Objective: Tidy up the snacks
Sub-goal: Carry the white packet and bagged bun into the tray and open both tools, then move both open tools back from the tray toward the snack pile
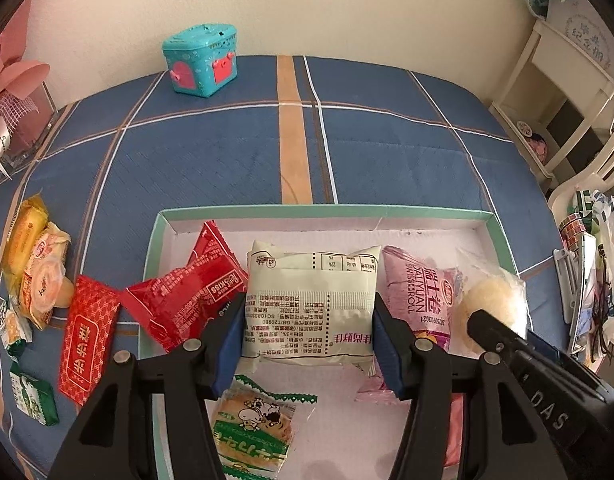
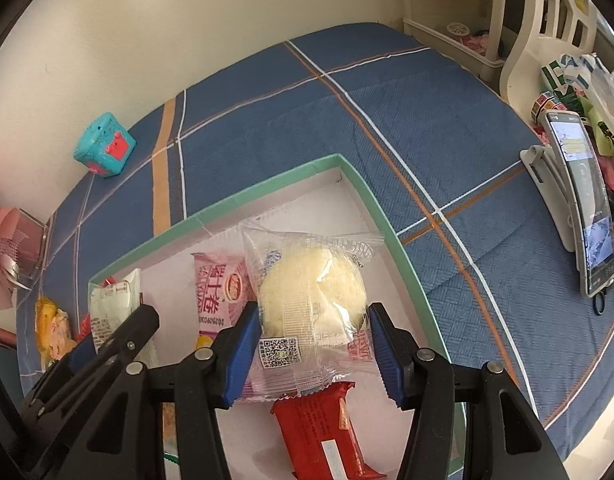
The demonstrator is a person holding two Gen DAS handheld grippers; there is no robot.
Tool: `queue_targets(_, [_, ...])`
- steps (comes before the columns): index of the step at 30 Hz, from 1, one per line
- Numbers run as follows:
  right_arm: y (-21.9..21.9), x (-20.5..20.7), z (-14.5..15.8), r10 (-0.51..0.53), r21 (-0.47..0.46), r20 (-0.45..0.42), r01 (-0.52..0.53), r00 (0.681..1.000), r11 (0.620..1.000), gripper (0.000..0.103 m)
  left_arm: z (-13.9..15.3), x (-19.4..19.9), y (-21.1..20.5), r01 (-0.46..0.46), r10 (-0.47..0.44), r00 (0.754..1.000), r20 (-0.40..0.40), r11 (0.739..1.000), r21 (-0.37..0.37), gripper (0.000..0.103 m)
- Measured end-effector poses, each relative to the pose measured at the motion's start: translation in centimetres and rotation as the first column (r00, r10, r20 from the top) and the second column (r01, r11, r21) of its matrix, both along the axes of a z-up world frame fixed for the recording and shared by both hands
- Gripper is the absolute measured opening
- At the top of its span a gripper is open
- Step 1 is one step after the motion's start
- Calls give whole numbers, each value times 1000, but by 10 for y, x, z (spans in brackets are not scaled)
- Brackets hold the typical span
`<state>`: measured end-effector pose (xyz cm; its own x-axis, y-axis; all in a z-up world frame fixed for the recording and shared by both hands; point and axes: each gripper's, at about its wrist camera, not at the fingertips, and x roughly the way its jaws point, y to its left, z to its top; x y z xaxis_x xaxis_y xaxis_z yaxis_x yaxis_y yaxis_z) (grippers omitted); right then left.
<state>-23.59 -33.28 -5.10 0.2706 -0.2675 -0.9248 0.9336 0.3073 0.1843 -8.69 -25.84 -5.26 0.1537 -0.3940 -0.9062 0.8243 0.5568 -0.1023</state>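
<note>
A white box with a mint-green rim (image 1: 307, 211) lies on the blue checked cover. My left gripper (image 1: 309, 320) is shut on a cream snack packet (image 1: 311, 292) with printed text, held just over the box floor. My right gripper (image 2: 313, 320) is shut on a clear-wrapped round pale pastry (image 2: 311, 284) above the box's right side. In the box lie a pink Swiss roll packet (image 1: 419, 284), a red packet (image 1: 187, 300) leaning over the left wall, a green-and-white cow packet (image 1: 251, 428) and another red packet (image 2: 319, 428).
Loose snacks lie left of the box: a flat red packet (image 1: 87, 340), yellow and orange packets (image 1: 35, 264), green packets (image 1: 31, 396). A teal toy chest (image 1: 203, 60) stands by the wall. A phone on a stand (image 2: 583, 208) and a white shelf (image 1: 555, 92) are at the right.
</note>
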Motion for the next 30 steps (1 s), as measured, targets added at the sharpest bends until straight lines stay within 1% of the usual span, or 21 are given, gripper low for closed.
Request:
queue_targets(5, [2,2,9,8,-25,2,-8,1000,1000,60,2,-1,2,3,-3,1000,-7,1000,16,63])
queue_targets(12, [12,-1,20,31,-42,-7,-31,1000,999,64,19,2,12,-10,10,1000,9,1000,6,64])
queue_targets(13, [14,-2,21,33,-43,-6,-34,999,998,64,21,3,13,-15,15,1000,13,1000,5,71])
queue_targets(14, [16,-2,23,36,-44,-6,-36,999,998,64,23,4,16,-22,22,1000,18,1000,3,75])
queue_targets(19, [28,3,29,63,-59,-20,-64,998,996,64,32,13,32,-59,59,997,39,998,-1,75])
queue_targets(21, [33,5,30,75,-59,-21,-76,997,995,64,35,16,39,-77,77,995,60,997,-3,75])
queue_targets(24, [40,8,29,87,-59,-21,-88,996,994,64,40,20,51,-119,117,984,134,993,9,75])
queue_targets(27, [50,11,28,95,-56,-22,-97,995,994,71,42,27,61,-153,146,973,179,988,30,75])
queue_targets(30, [58,15,28,116,-62,-25,-117,993,991,78,42,33,72,-175,165,967,197,984,37,75])
